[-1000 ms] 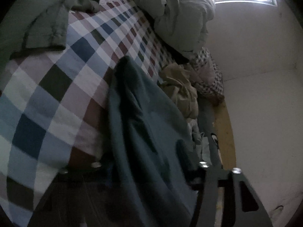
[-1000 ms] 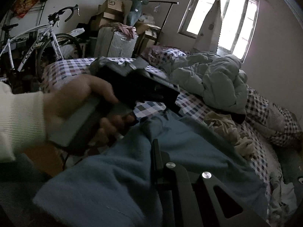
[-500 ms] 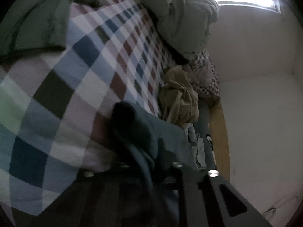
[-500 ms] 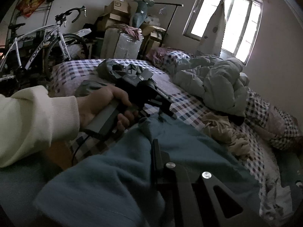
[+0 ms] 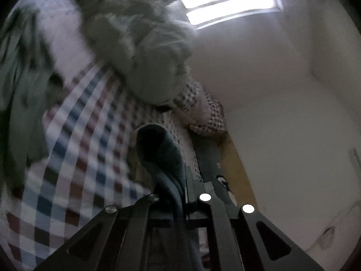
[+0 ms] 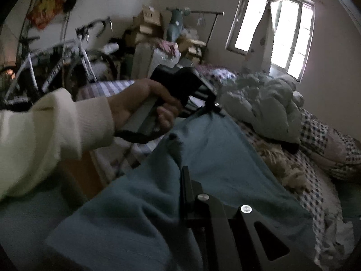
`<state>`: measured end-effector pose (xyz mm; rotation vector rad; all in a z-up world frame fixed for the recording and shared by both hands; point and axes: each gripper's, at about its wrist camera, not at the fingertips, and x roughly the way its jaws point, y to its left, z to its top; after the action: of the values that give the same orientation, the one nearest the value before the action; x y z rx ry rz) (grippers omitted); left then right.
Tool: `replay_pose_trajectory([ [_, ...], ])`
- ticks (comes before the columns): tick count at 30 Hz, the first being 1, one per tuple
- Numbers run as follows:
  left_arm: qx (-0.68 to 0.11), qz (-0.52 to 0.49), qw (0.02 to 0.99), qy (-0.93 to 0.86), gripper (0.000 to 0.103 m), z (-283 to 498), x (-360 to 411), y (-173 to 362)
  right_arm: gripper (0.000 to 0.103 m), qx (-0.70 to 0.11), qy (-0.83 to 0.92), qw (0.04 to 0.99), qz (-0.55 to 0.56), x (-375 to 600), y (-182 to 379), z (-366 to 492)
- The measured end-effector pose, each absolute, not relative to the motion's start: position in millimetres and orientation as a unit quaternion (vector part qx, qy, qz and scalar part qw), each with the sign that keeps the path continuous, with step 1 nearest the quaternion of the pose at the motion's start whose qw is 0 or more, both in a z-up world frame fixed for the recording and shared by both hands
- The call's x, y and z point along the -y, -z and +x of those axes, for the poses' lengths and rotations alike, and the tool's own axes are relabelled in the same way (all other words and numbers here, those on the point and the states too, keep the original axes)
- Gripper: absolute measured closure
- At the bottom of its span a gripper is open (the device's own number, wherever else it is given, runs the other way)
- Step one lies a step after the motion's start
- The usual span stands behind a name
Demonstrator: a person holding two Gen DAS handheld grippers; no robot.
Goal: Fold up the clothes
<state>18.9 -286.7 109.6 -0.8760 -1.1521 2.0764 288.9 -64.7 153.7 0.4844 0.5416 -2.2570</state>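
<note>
A blue garment (image 6: 214,158) stretches between both grippers over the checked bed sheet (image 6: 315,192). In the right wrist view, my right gripper (image 6: 183,180) is shut on its near edge, and the cloth hides one finger. A hand (image 6: 140,103) in a cream sleeve holds my left gripper (image 6: 215,108), which pinches the far corner. In the left wrist view, the left gripper (image 5: 180,180) finishes closing on a dark blue fold (image 5: 158,149) that stands up from between the jaws, raised above the sheet (image 5: 85,158).
A pale green duvet (image 6: 266,103) and checked pillows (image 6: 334,144) lie toward the window (image 6: 282,38). A tan garment (image 6: 282,164) sits beside the blue one. A green garment (image 5: 20,90) lies at the left. A bicycle (image 6: 67,56) and boxes (image 6: 153,29) stand behind the bed.
The left gripper's jaws came together on the blue fold and rose with it off the sheet. The right gripper stayed shut on the garment and lifted a little.
</note>
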Motion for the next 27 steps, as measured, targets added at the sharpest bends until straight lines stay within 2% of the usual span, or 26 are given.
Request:
replay_pose_trajectory([
  [2, 0.412, -0.337, 0.295, -0.794, 0.098, 13, 279, -126, 0.101, -0.181, 0.888, 0.382, 0.179, 68, -164, 293],
  [7, 0.36, -0.392, 0.255, -0.807, 0.098, -7, 249, -128, 0.1, -0.099, 0.902, 0.374, 0.193, 67, -162, 277],
  [14, 0.322, -0.397, 0.288, -0.81, 0.098, -9, 188, -157, 0.1, -0.028, 0.923, 0.329, 0.196, 19, -156, 270],
  [19, 0.307, -0.403, 0.298, -0.809, 0.098, -5, 143, -174, 0.1, -0.004, 0.931, 0.309, 0.193, -12, -160, 273],
  [27, 0.272, -0.403, 0.271, -0.831, 0.098, 0, 85, -171, 0.1, 0.001, 0.946, 0.26, 0.194, -73, -161, 279],
])
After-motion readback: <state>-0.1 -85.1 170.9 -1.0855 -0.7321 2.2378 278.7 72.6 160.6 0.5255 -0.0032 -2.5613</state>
